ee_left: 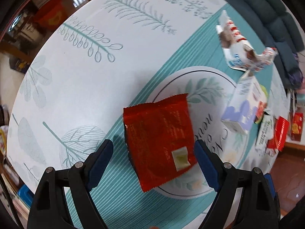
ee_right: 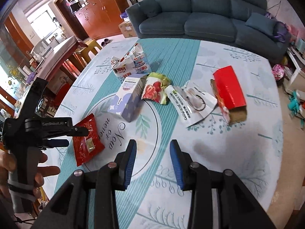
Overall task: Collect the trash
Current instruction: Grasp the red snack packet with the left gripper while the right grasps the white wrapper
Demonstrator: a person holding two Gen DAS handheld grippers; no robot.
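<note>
**Foil packet sits between wide jaws, not yet pinched**

Foil is the main handling question here. The red snack packet (ee_left: 159,143) lies flat on the tablecloth (ee_left: 76,76), partly over the printed circle, directly under the left gripper (ee_left: 153,164), whose jaws stand wide on either side of it without touching. It looks light, thin and crinkly, probably slippery, so a pinch across its flat face may skid. A raised crimped edge or a buckled spot seems the better hold.

The right gripper (ee_right: 153,164) hangs over bare cloth, jaws partly apart, nothing between them. Farther along lie a purple-and-white carton (ee_right: 126,101), a torn white-and-red wrapper (ee_right: 129,63), a strawberry-print pouch (ee_right: 155,90), a white pouch (ee_right: 192,105) and a red box (ee_right: 229,90).
</note>
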